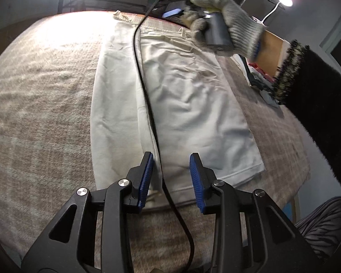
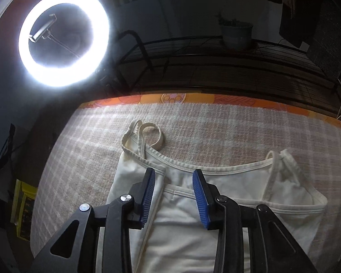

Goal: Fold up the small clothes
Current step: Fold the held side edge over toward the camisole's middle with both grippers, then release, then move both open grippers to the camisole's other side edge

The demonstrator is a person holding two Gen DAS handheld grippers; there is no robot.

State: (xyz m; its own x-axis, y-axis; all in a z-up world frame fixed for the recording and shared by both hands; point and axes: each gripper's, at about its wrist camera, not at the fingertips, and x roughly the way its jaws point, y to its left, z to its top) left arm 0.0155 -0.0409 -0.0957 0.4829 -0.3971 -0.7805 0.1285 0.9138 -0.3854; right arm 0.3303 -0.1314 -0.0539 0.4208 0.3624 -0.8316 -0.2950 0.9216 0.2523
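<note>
Both jaws wide and empty over a half-folded white top.

My left gripper hangs above the hem end of the top, jaws wide, holding nothing; whether the pads touch the cloth I cannot tell. A black cable runs between those jaws and along the fold line, so as I see it, closing here could pinch the cable with the hem, or drag it across and undo the fold. At the far end, my right gripper sits over the neckline, jaws also wide and empty, with the folded edge under its left pad. The loose straps lie beyond on the blanket; I judge they may trail out or bunch if I fold without tucking them. The ring light glares beyond the bed edge.
</note>
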